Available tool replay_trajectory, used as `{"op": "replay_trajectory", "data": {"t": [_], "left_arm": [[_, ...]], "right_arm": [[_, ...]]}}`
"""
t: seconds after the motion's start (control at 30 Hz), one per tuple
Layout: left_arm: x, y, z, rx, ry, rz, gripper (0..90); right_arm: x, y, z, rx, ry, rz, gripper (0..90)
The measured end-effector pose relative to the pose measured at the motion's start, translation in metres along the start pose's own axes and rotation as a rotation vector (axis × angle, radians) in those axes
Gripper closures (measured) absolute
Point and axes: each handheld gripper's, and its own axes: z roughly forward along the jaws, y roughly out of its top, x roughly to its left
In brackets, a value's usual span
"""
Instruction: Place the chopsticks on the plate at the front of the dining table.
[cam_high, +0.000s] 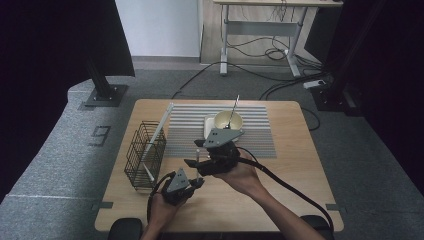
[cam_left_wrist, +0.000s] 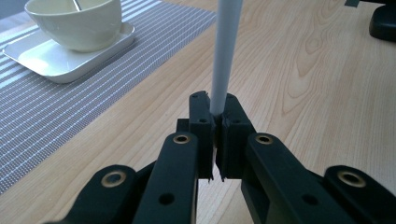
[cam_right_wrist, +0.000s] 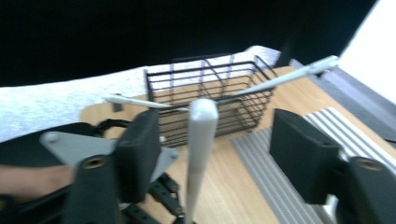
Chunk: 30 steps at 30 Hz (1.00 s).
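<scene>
Left gripper (cam_left_wrist: 216, 122): fingers clamped on the lower end of a slim white plastic stick, probably a chopstick (cam_left_wrist: 226, 56), held upright over the near-left tabletop (cam_left_wrist: 303, 70). Right gripper (cam_right_wrist: 219, 154): fingers apart, stick standing between them, not touching either pad.

My judgement: hand-over to the left. I should draw the right gripper back along the stick without knocking it, then carry it to the black wire basket (cam_high: 145, 155), far-left of the left gripper, where similar sticks lean. Stick is smooth, round, tapered, likely slippery.

Wire basket (cam_high: 145, 155) blocks the left; bare table (cam_high: 290, 170) lies right.
</scene>
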Motion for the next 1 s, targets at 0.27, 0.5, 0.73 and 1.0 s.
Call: {"op": "replay_trajectory", "data": {"t": [0.27, 0.5, 0.73, 1.0], "left_arm": [[-0.001, -0.001, 0.001, 0.008, 0.000, 0.006, 85.7], [0.000, -0.001, 0.000, -0.006, 0.009, 0.001, 85.7], [0.000, -0.002, 0.000, -0.025, 0.009, 0.001, 85.7], [0.001, -0.002, -0.001, -0.039, 0.003, -0.004, 85.7]], "right_arm": [[-0.008, -0.003, -0.002, 0.009, -0.100, -0.017, 28.1], [-0.027, -0.013, -0.014, 0.005, -0.160, 0.016, 28.1], [-0.048, -0.031, -0.023, 0.014, -0.209, 0.060, 28.1], [-0.074, -0.061, -0.031, 0.031, -0.267, 0.137, 25.7]]}}
